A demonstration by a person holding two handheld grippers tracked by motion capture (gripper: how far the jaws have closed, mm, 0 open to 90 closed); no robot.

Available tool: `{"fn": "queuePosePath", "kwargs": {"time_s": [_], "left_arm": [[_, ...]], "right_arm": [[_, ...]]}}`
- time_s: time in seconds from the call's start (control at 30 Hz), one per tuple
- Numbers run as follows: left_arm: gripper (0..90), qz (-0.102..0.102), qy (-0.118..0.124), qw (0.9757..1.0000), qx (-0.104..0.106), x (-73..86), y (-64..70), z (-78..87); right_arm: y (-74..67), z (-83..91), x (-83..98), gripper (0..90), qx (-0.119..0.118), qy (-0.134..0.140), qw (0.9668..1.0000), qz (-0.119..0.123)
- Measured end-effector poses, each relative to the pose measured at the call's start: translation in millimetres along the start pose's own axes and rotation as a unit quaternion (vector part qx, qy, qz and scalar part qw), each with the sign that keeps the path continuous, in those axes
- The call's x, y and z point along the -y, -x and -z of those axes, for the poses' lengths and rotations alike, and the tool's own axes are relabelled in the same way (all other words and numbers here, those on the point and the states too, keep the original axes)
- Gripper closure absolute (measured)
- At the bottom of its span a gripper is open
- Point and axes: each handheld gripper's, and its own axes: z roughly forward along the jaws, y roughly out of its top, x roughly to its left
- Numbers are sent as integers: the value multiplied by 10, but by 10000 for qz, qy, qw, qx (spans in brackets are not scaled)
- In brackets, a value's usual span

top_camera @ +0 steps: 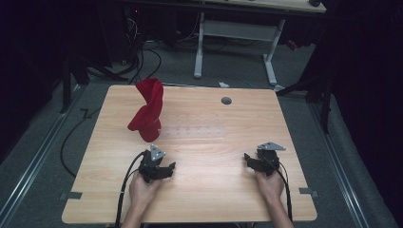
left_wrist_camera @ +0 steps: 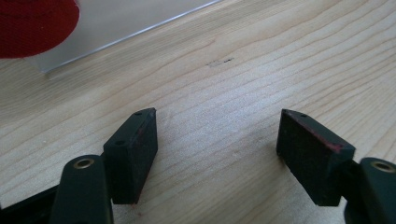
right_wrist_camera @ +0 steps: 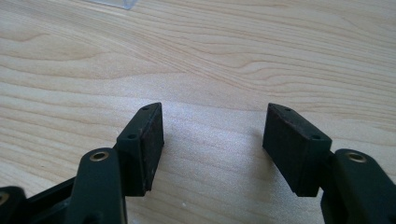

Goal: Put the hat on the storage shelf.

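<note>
A red cloth [top_camera: 148, 111] stands twisted upright at the back left of the wooden table [top_camera: 214, 190]. It rests at the left end of a clear plastic sheet [top_camera: 195, 128]. My left gripper [top_camera: 170, 167] lies low on the table in front of the cloth, open, with nothing between its pads. In the left gripper view the open jaws [left_wrist_camera: 217, 130] frame bare wood, with the red cloth [left_wrist_camera: 32, 23] and the clear sheet [left_wrist_camera: 121, 21] at the top left. My right gripper [top_camera: 249, 159] rests at the right, also open and empty [right_wrist_camera: 215, 126]. A corner of the clear sheet [right_wrist_camera: 112, 3] peeks in above it.
A round grey cable hole [top_camera: 226, 100] sits in the table's far side. Black cables [top_camera: 71, 137] trail on the floor at the left. A white-legged desk [top_camera: 237, 33] stands behind the table. Tape marks [top_camera: 70, 195] sit at the front corners.
</note>
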Motion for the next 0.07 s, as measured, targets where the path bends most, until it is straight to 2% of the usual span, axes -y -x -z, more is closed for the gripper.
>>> {"fn": "queuePosePath", "kwargs": {"time_s": [0.07], "left_arm": [[291,4,-1,10000,-7,0,0,0]], "right_arm": [[0,0,0,385,-2,-1,10000,4]]}}
